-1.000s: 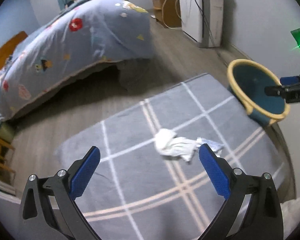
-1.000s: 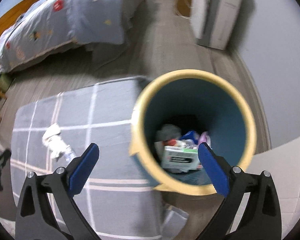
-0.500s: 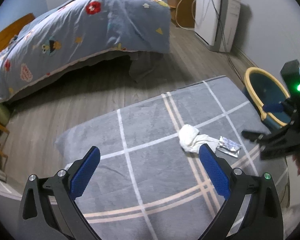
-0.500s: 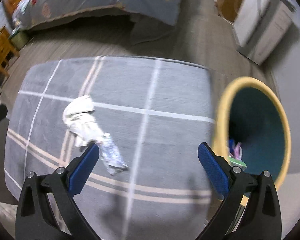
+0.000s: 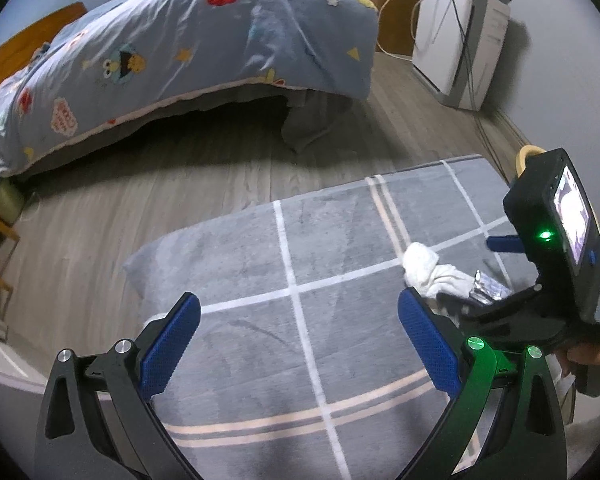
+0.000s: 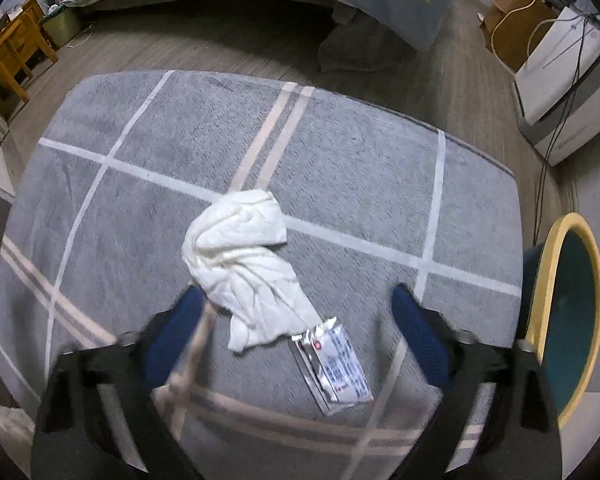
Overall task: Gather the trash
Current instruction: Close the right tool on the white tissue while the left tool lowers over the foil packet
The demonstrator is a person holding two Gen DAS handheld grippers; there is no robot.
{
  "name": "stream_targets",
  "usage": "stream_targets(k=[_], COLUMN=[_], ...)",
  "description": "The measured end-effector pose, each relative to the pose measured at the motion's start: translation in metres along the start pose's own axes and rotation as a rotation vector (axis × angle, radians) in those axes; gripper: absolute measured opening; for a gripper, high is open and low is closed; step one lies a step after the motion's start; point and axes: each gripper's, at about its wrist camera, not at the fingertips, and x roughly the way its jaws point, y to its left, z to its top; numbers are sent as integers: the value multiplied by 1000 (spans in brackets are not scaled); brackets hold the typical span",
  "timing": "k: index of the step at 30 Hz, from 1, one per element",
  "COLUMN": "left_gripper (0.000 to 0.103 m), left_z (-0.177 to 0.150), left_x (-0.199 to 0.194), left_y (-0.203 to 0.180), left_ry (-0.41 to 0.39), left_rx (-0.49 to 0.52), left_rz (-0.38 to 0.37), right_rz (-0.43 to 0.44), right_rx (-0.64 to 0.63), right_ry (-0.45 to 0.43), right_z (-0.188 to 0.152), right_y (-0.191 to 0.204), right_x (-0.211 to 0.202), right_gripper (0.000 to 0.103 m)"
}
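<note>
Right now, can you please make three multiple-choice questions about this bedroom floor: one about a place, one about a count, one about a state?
1. Where does the crumpled white tissue lie?
A. on the grey striped rug
B. inside the bin
C. on the bed

2. How many pieces of trash lie on the rug?
A. one
B. two
C. four

3. How is the right gripper?
A. shut on the tissue
B. shut on the packet
C. open and empty

Answers: 1 A, the tissue rests on the rug, apart from the yellow-rimmed blue bin. 2 B, only the tissue and the silver foil packet. 3 C, its blue fingers stand wide apart over the trash.
</note>
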Motion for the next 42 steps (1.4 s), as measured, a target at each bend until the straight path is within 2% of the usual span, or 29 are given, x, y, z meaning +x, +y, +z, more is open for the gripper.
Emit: stream_targets(k=[1,2,3,4,5,8,13,17,20,26,28,31,34,35,37,38,39,41,42], left_gripper=[98,98,98,98,98,98,98,98,98,98,98,95,95,95,94,94,93,82,81], left_z=[0,-1,-1,-1,-1,-2,-4,-6,-10,-18,-19,-20,-23,-23,-24,-23,-23,-22,-21], left_x=[1,1,1,1,1,1,5,15,25,40,45,54,61,63,65,67,70,77,82], left_y=[2,4,5,5,5,5,-8,-30,-54,-119,-138,-158,-175,-179,-188,-191,-196,-199,-202], left_ry=[2,3,5,5,5,8,22,47,72,94,105,136,147,146,140,138,138,151,163], left_rx=[-7,-13,-20,-23,-23,-17,20,65,79,181,209,216,282,303,344,353,363,370,375], left_rz=[-3,-5,-6,-7,-6,-8,-2,1,-26,-98,-134,-206,-204,-203,-206,-210,-207,-206,-202], right_rz=[4,14,21,26,28,82,132,152,143,117,136,117,115,115,137,142,144,155,160], right_rx=[4,8,7,2,2,48,122,180,207,221,214,191,185,184,195,201,201,196,194], right_ry=[5,11,13,13,10,1,-49,-90,-95,-61,-32,6,27,25,12,6,3,-1,0], right_z=[1,1,1,2,3,4,4,0,-7,-25,-34,-47,-55,-56,-57,-57,-57,-56,-55], right_y=[1,1,1,1,0,-10,-38,-68,-85,-122,-127,-133,-139,-141,-146,-147,-148,-147,-147], right_x=[2,4,5,6,5,0,-22,-40,-46,-47,-43,-36,-31,-31,-32,-33,-33,-32,-31], right_gripper=[65,54,39,31,17,11,10,10,10,10,10,10,11,14,25,37,45,45,45])
